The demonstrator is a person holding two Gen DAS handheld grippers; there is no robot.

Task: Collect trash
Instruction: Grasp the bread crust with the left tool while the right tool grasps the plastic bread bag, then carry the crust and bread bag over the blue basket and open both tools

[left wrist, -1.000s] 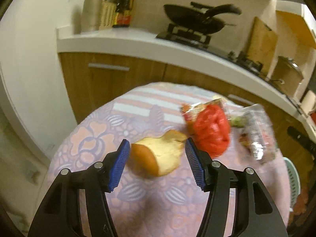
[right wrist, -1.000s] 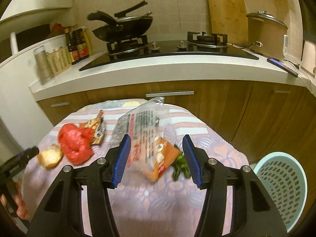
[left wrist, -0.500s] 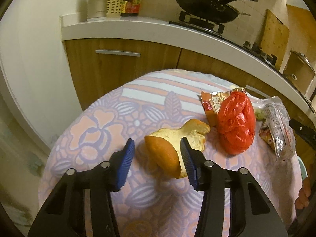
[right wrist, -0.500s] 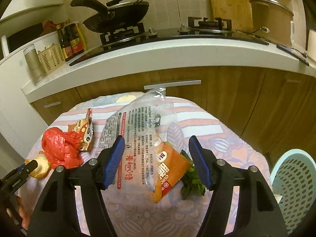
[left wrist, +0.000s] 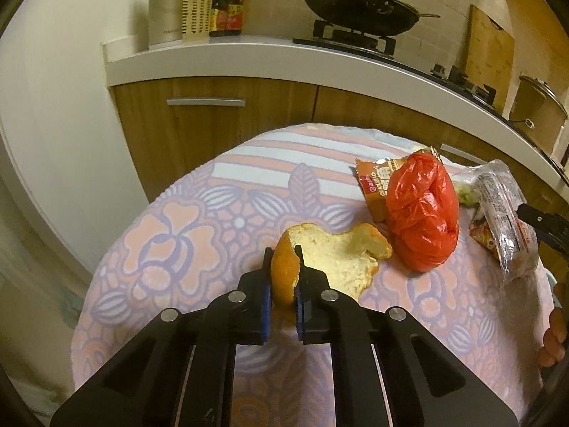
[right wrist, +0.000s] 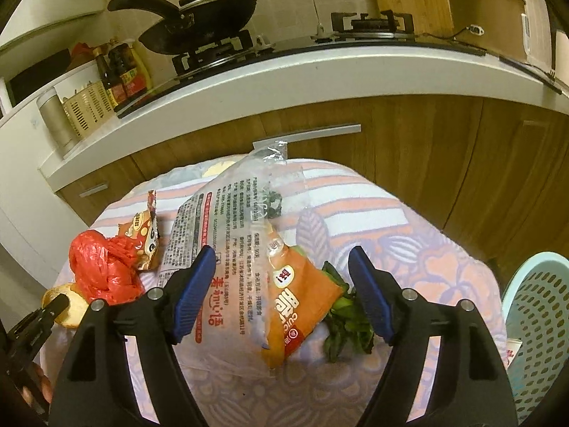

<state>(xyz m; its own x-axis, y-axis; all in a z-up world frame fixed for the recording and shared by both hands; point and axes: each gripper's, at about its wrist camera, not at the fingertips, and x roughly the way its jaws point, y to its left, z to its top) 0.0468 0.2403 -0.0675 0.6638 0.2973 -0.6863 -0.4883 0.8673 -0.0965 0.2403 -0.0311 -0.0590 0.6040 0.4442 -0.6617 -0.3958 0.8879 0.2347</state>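
My left gripper (left wrist: 283,286) is shut on the near edge of an orange peel (left wrist: 334,256) lying on the flowered tablecloth (left wrist: 199,227). A crumpled red plastic bag (left wrist: 421,213) and a snack wrapper (left wrist: 373,185) lie just right of it. My right gripper (right wrist: 281,291) is open, its fingers on either side of a clear printed plastic bag (right wrist: 227,235) and an orange packet (right wrist: 298,295), above them. Green vegetable scraps (right wrist: 346,323) lie by the right finger. The peel (right wrist: 69,304) and red bag (right wrist: 103,267) show at left in the right wrist view.
A pale blue perforated basket (right wrist: 537,320) stands on the floor right of the table. Wooden cabinets (left wrist: 213,124) and a white counter (right wrist: 320,71) with a stove and black pan (left wrist: 362,3) stand behind the table. Bottles and a canister (left wrist: 165,7) stand at the counter's left end.
My left gripper moved forward and shut on the orange peel. My right gripper moved closer over the plastic bag and opened wider.
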